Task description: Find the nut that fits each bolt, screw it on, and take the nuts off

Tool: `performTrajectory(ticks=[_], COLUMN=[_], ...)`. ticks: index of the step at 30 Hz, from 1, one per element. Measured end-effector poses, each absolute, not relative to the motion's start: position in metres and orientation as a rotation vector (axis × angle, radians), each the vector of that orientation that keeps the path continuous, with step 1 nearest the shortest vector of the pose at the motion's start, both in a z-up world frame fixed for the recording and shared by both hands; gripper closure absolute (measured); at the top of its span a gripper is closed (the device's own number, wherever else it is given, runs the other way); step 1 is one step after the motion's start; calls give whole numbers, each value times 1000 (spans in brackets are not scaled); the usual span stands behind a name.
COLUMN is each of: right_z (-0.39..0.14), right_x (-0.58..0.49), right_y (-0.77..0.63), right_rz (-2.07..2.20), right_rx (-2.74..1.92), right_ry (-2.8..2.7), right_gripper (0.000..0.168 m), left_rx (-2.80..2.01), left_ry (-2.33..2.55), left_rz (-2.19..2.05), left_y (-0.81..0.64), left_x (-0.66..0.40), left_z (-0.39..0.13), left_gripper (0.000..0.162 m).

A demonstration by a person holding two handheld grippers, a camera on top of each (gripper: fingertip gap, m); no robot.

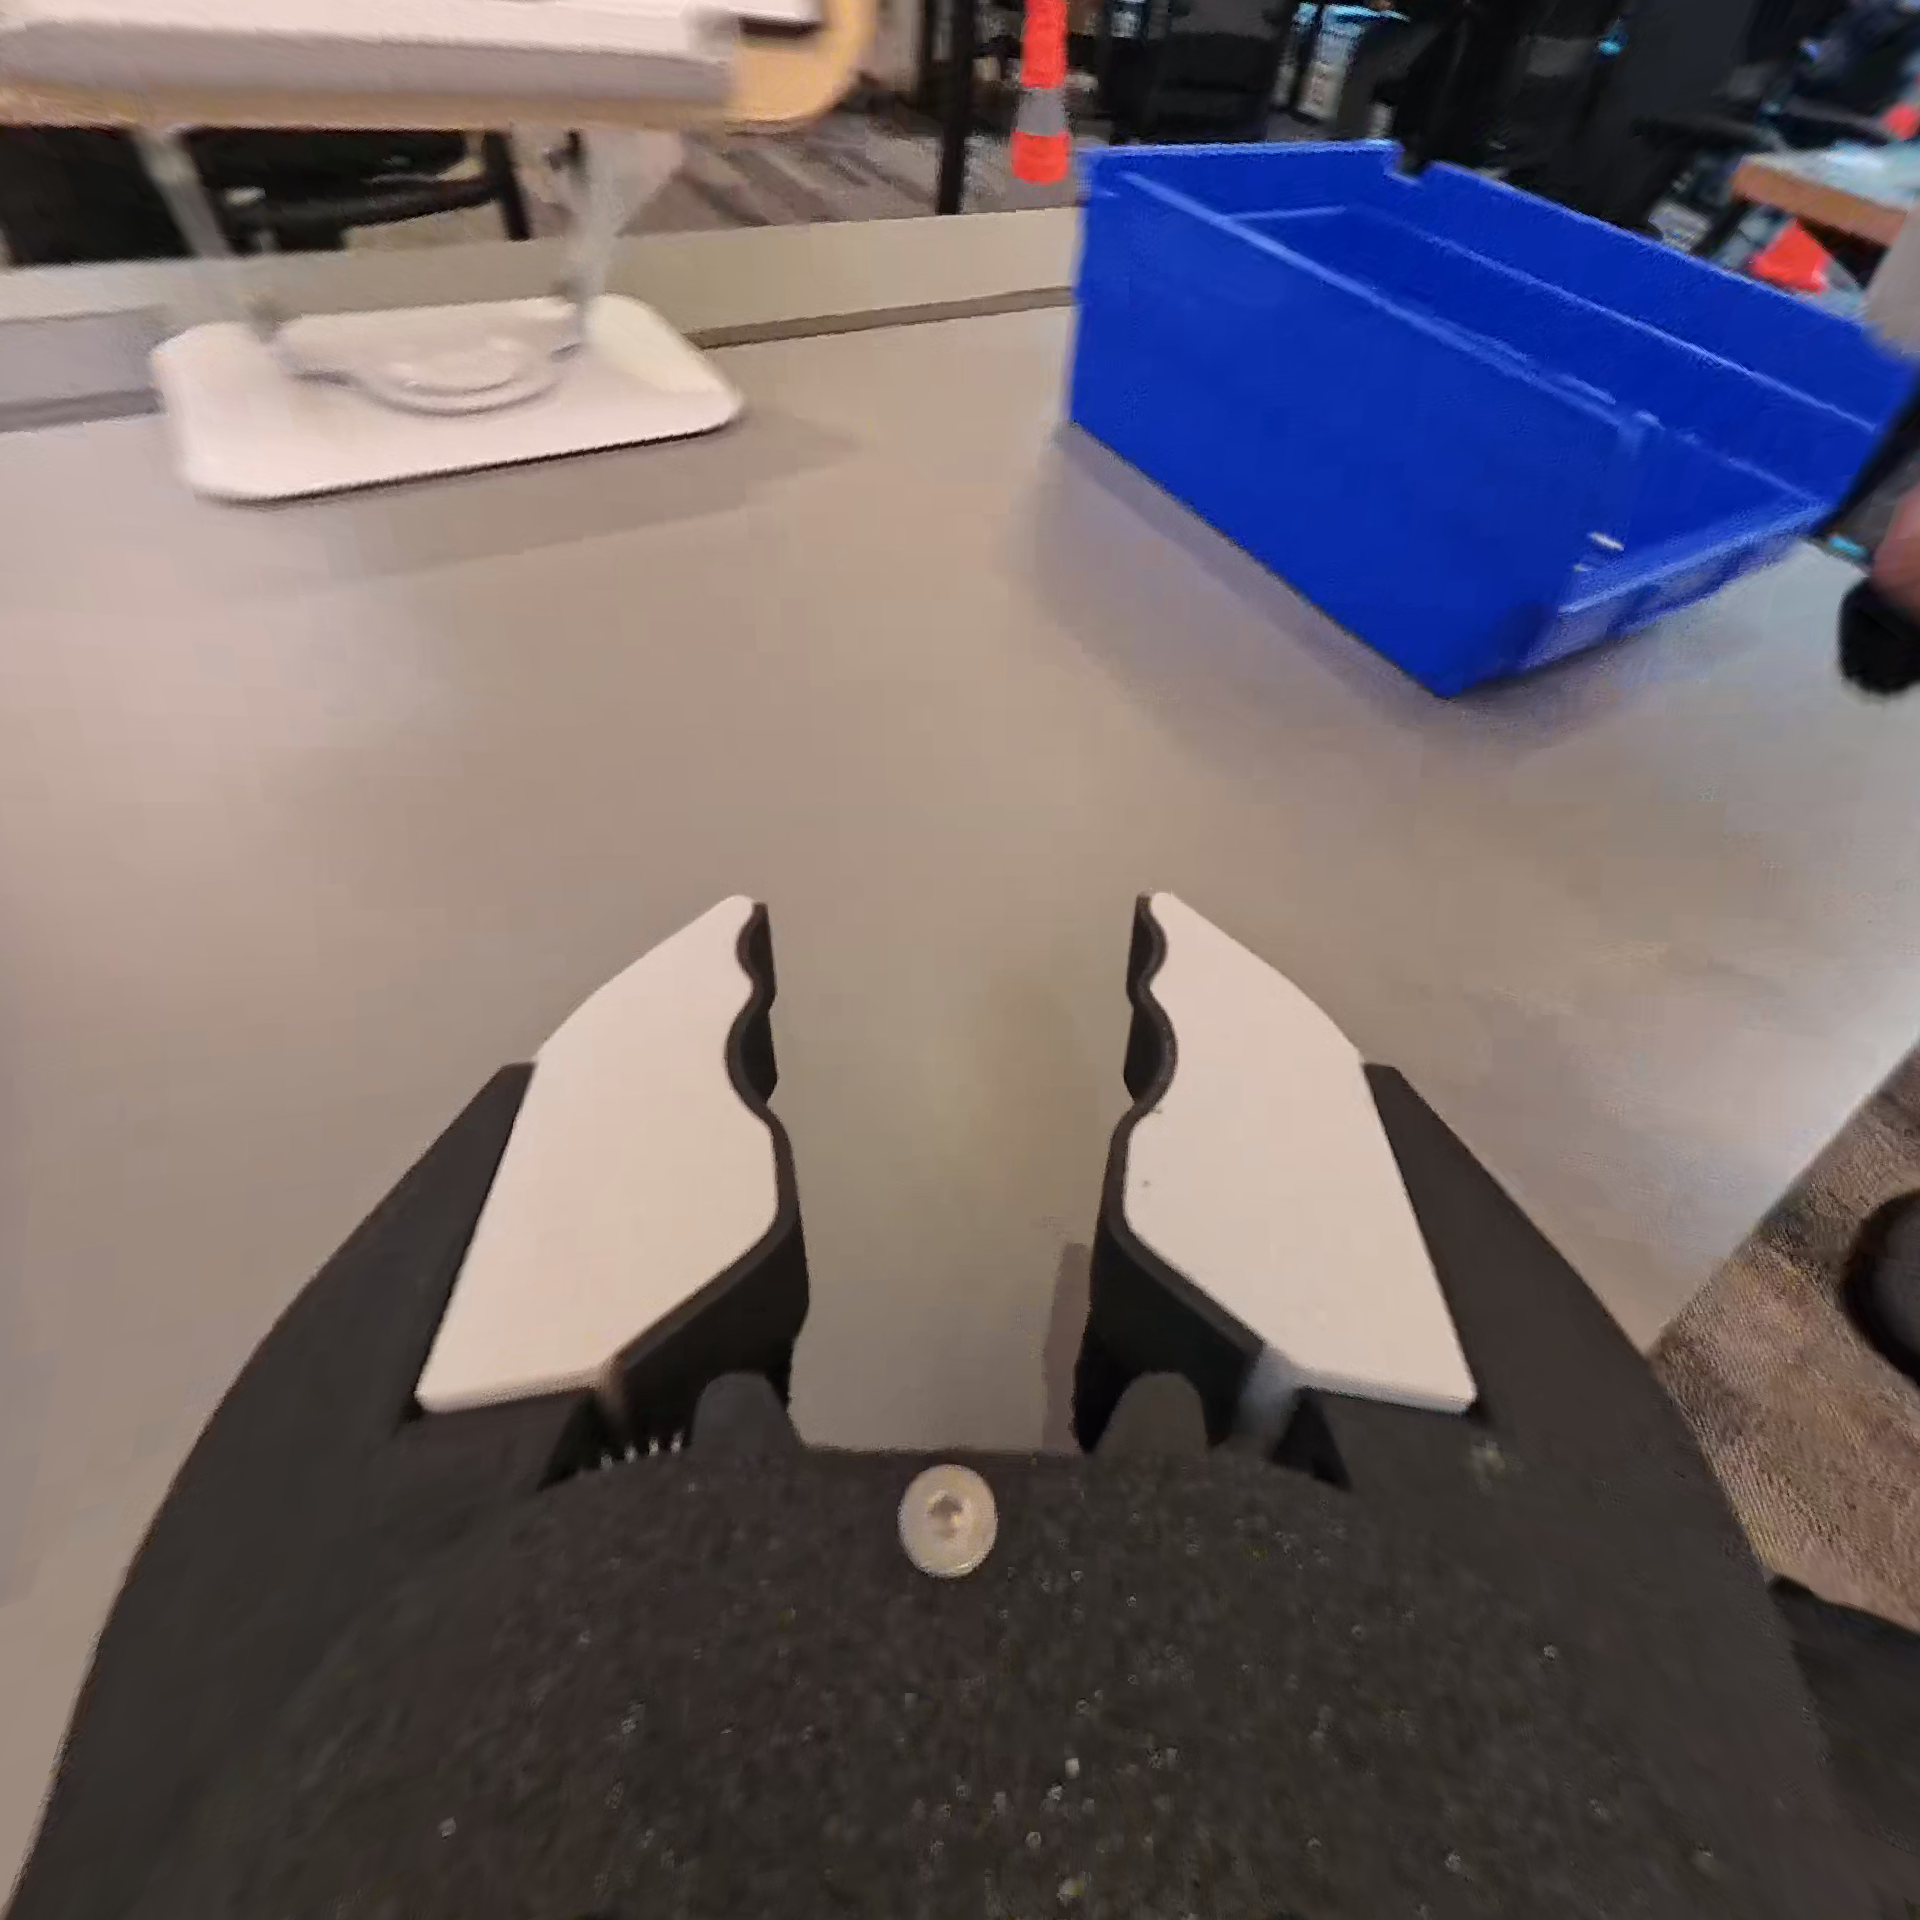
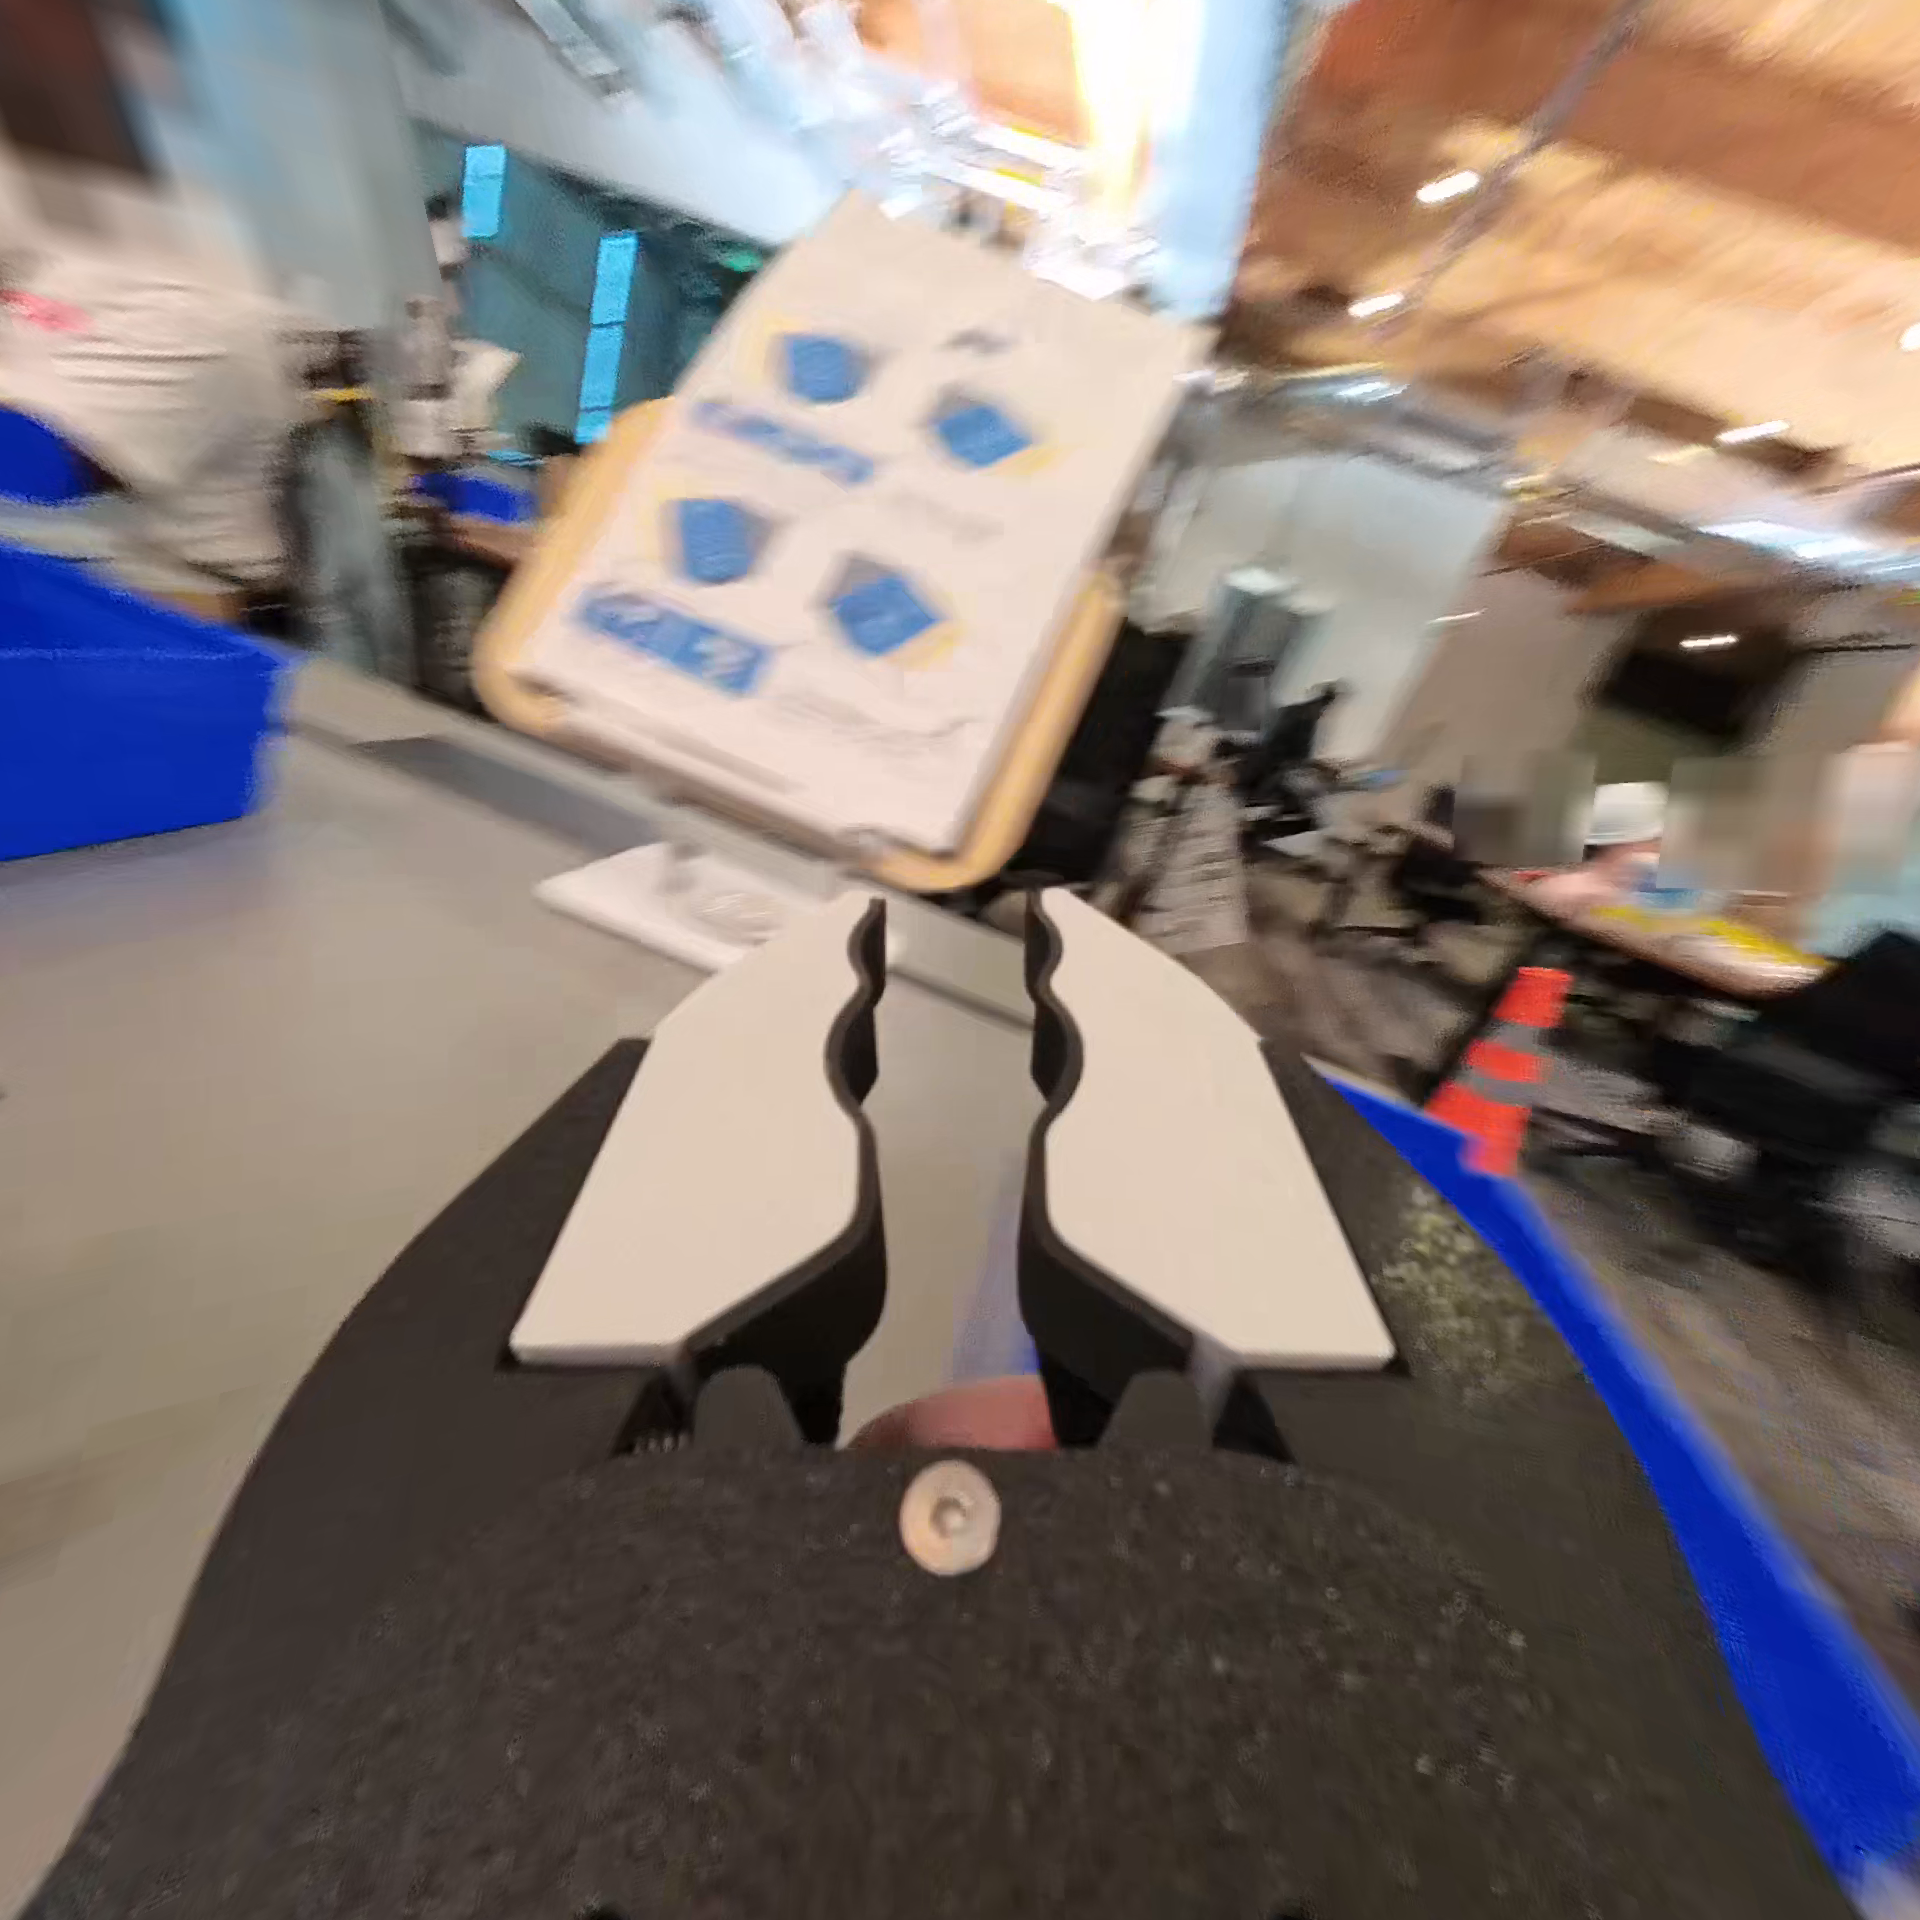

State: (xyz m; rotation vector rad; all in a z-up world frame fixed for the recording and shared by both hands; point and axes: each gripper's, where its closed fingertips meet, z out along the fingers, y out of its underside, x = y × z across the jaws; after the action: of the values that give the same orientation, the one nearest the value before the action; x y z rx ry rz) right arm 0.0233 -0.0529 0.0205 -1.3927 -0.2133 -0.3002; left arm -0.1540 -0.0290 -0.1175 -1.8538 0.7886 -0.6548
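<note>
Both sets of jaws stand apart and grasp nothing: the left gripper (image 1: 951,914) hovers low over bare grey table (image 1: 520,779), spread wide, and the right gripper (image 2: 956,914), with a narrower gap, points up past the table's far edge at a clipboard (image 2: 831,540) on a white stand (image 1: 447,405).

No bolt or nut shows in either view, so where they lie cannot be told. The right wrist view is badly smeared, which suggests a fast swing; at that pace, a finger could clip the clipboard or the blue bin (image 1: 1455,416) and shove it.

That bin, toward the table's right edge, has an inner divider. The floor that shows holds only a small pale speck, too small to identify.
</note>
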Motion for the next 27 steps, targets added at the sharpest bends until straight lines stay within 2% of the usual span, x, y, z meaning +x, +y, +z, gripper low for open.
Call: performTrajectory(ticks=[2, 5, 9, 15, 17, 19, 23, 25, 26, 27], right_z=[38, 29, -28, -112, -118, -123, -139, -144, -143, -140], right_x=[76, 145, 218, 255, 261, 262, 262, 263, 258, 250], right_y=[-74, -96, -114, -121, -117, -112, -100, -96, -91, -85], right_rz=[-399, -404, -347, -81, -36, -4, -58, -96, -63, 1], right_rx=[-1395, -1499, -1763, -2015, -1972, -1935, -1970, -1969, -1946, -1913], right_ry=[-119, 28, 232, 431, 481, 511, 532, 566, 568, 575], right_gripper=[144, 140, 123, 104, 105, 106, 110, 111, 105, 109], left_rx=[-1825, -1798, -1849, -1983, -2008, -2062, -2061, -2074, -2074, -2066], left_ry=[870, 972, 947, 933, 903, 803, 711, 647, 615, 604], left_rz=[-689, -704, -756, -667, -626, -680, -608, -620, -646, -659], left_y=[-46, -64, -61, -38, -26, -19, -7, -2, 1, 3], left_x=[-103, -24, 60, 127, 132, 126, 107, 96, 91, 87], left_z=[-115, -117, -117, -137, -143, -140, -134, -133, -132, -132], left_gripper=[95, 92, 92, 92, 99, 118, 145, 151, 152, 152])
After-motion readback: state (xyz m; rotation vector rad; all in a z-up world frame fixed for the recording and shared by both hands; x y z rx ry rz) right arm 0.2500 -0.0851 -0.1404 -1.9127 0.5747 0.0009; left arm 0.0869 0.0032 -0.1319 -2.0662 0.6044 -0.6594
